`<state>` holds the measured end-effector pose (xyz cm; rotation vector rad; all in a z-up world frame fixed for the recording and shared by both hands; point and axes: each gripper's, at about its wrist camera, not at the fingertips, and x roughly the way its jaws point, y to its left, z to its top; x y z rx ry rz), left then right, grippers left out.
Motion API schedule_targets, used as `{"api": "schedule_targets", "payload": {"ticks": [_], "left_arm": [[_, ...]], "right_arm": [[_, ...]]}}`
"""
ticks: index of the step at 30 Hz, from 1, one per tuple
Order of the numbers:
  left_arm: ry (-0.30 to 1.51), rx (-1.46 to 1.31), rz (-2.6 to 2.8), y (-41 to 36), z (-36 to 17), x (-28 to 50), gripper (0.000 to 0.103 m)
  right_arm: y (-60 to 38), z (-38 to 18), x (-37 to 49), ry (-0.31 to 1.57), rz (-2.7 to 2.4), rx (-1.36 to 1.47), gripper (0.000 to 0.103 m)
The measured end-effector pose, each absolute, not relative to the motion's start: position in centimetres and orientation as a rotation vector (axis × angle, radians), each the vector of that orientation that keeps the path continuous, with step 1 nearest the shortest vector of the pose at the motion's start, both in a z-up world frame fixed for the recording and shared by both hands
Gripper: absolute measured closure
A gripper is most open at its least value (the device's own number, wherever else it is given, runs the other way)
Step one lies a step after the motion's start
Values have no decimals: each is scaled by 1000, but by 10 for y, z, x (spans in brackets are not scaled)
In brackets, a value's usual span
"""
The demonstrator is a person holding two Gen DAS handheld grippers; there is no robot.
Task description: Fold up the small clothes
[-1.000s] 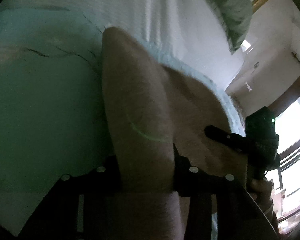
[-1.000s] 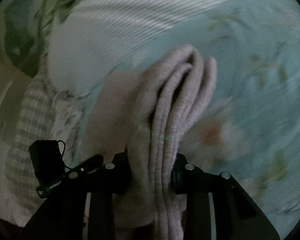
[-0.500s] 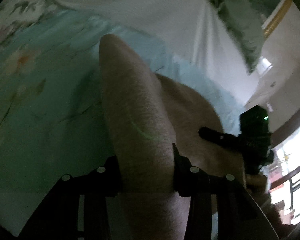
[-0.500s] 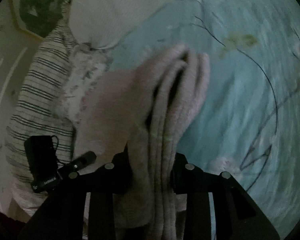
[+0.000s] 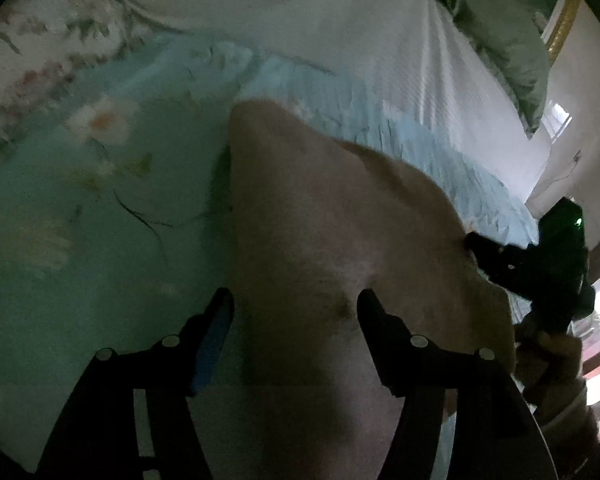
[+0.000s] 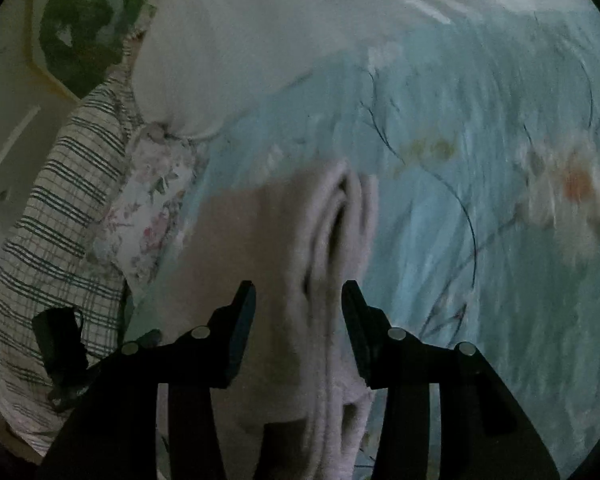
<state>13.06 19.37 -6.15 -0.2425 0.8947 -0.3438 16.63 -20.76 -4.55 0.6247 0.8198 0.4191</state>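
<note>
Bedding filled both views: a pale blue floral bedspread (image 6: 480, 240) with white pillows (image 5: 340, 20) toward its far edge. On it was laid a pinkish folded garment (image 5: 332, 232), its long axis running forward, away from both tools. The left gripper (image 5: 296, 304) was seen with fingers apart, the cloth lying between them, unclamped. The right gripper (image 6: 298, 296) was likewise spread around the stacked fold edges. Whether any finger touched the cloth could not be told in the dim, blurred light. The garment's near end was cut off below both frames.
</note>
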Motion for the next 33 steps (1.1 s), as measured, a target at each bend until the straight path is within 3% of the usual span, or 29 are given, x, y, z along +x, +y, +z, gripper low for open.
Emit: {"api": "schedule_targets", "payload": {"ticks": [6,13,19,24,25,26,28,30,33], "left_arm": [[841,-225,-483,179,-36,113,51],[852,-178,-576,155,-37,114,51],[884,-172,-553,157,-49,119,53],[887,-162,-566,153,-54,118,54],[890,-161,-563,152,-56,119,54],[892,-162,-563,152,-58,119,54],[906,-166,-558,151,-68,123,54],[930,-160,-539,147,-82,128,64],[929,-163,-515,144,-84,130,63]], "right_arm": [[-176,-35,167,813,506,581,57],[-174,-34,175,863,372,480,57],[-173,2,165,750,418,487,57],[-159,-41,191,895,381,488,58],[-167,-61,198,937,316,495,70],[-174,-72,201,958,284,509,92],[-194,-92,203,947,290,609,95],[-197,-87,199,939,267,596,99],[-190,-63,182,914,251,516,97]]}}
